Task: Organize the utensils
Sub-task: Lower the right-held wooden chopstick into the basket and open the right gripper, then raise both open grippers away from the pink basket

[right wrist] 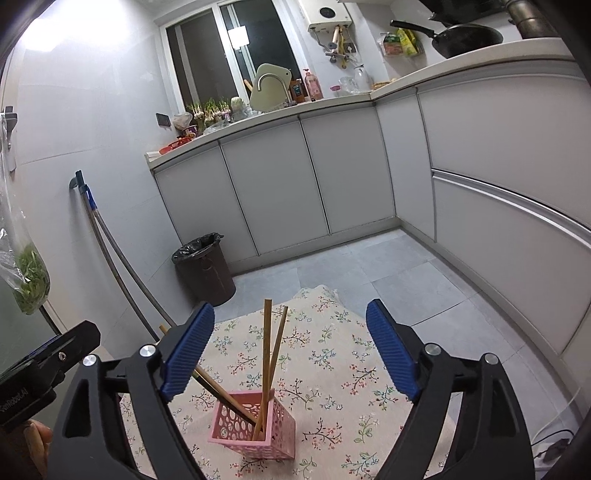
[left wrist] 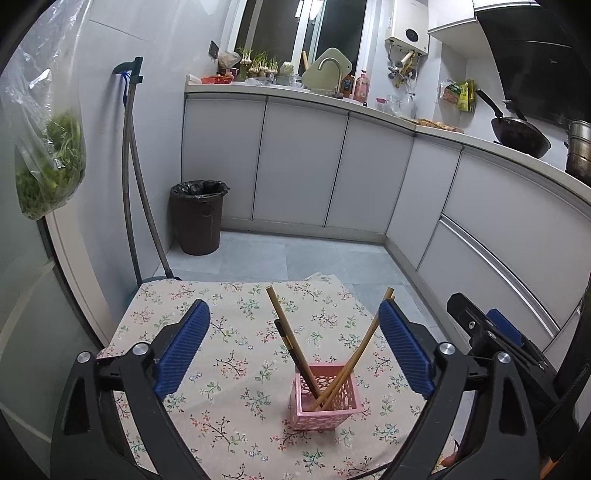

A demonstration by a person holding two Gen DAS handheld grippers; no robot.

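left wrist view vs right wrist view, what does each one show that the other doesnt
Only the left wrist view shows the steel pot at the far right of the counter, and the right gripper's body beside the table.

Only the right wrist view shows the ceiling light reflected in the window, and the left gripper's body at its left edge.

Both show the pink holder with chopsticks standing in it on the floral tablecloth, the bin, the wok, and their own gripper open above the holder.
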